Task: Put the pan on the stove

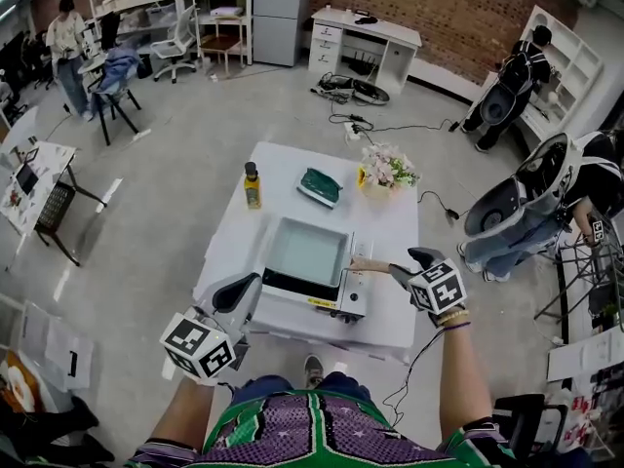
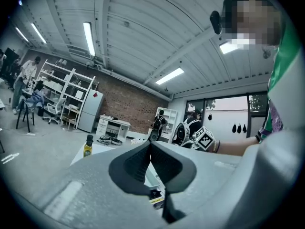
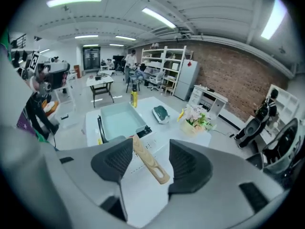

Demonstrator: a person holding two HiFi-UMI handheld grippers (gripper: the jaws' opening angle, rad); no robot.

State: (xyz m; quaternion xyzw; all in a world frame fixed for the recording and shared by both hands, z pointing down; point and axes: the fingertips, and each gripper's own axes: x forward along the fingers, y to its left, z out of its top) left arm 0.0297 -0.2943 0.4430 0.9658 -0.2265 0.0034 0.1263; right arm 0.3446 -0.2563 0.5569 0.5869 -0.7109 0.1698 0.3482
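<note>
A square pale-green pan sits on the portable stove at the front of the white table. Its wooden handle points right. My right gripper is open right at the handle's end. In the right gripper view the handle lies between the spread jaws of that gripper, touching neither pad, with the pan beyond. My left gripper hovers at the table's front left corner, shut and empty. In its own view the left gripper shows its jaws pressed together.
A yellow bottle, a dark green object and a pot of flowers stand along the table's far side. People, chairs and shelving stand around the room, and cables lie on the floor beyond the table.
</note>
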